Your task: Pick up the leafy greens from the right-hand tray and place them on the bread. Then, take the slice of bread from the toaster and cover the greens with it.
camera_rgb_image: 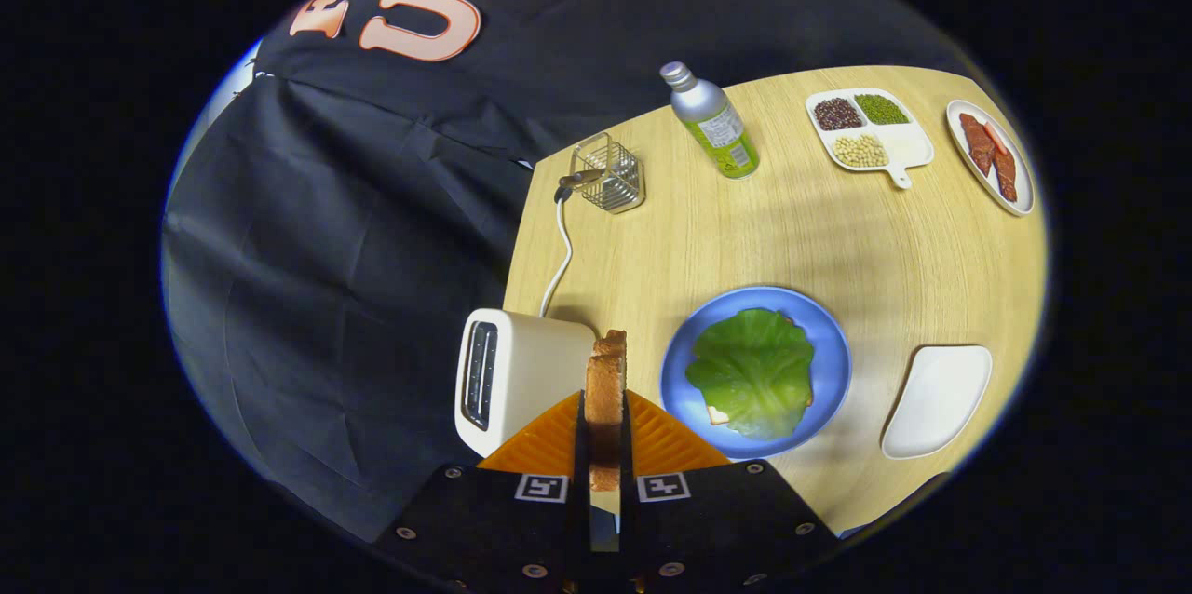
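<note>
Light wooden table (838,240) against creased black cloth wall (354,231)

I read this as a staged kitchen mock-up inside a recording booth, not a real home. Evidence: black cloth wall (354,231) draped behind and beside a lone light-wood counter (838,231). Kitchen props on it: white toaster (507,380) w/ cord, blue plate (829,361) carrying greens (756,371) on bread, divided dish of beans (866,133), plate of meat strips (992,156), metal bottle (712,121), wire basket (610,173), white tray (939,398).
</note>
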